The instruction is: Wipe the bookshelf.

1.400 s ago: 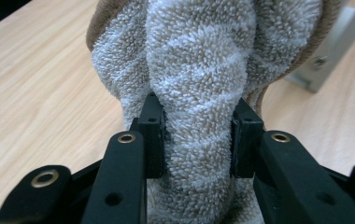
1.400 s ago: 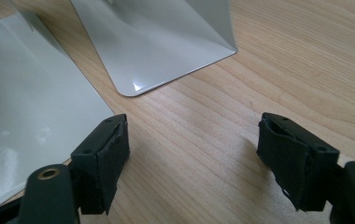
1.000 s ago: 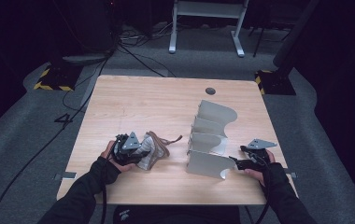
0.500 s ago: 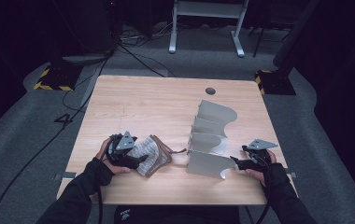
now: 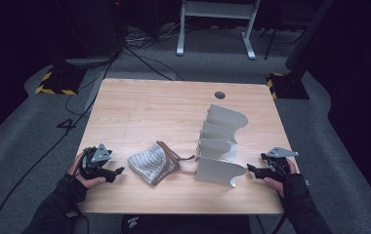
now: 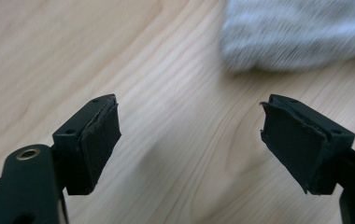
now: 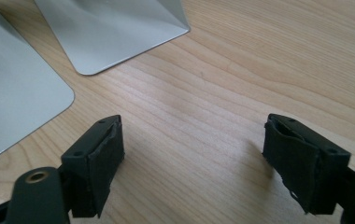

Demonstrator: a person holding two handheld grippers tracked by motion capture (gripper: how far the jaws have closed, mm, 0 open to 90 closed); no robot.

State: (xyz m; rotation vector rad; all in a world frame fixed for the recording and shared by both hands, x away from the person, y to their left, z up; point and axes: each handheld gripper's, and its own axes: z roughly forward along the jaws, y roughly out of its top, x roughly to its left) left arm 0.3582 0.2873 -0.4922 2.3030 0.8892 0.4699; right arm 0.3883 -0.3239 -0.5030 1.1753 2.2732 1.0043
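Although nothing is held at this moment, the work in hand is judged to centre on the striped pouch [image 5: 153, 163], which lies flat on the table [image 5: 144, 107] just ahead of the left gripper [image 5: 116, 171], apart from its fingertips. The jaws of that gripper have just been opening and are seen wide, with bare wood between the pads [image 6: 100, 140]; the pouch's blurred grey-white edge [image 6: 301, 32] is seen beyond the far pad. The right gripper [image 5: 250, 168] is also spread wide and empty, its tips just beside the front panel of the metal file rack [image 5: 215, 170].

The pouch is judged to be light, soft and limp, so sagging and folding are to be expected when it is lifted. A firmer hold is likely to be found on the brown-trimmed edge [image 5: 170, 155], on the side turned away from the left fingers, where the fabric is doubled. The thin brown cord [image 5: 186, 157] is better avoided, since slipping is likely there.
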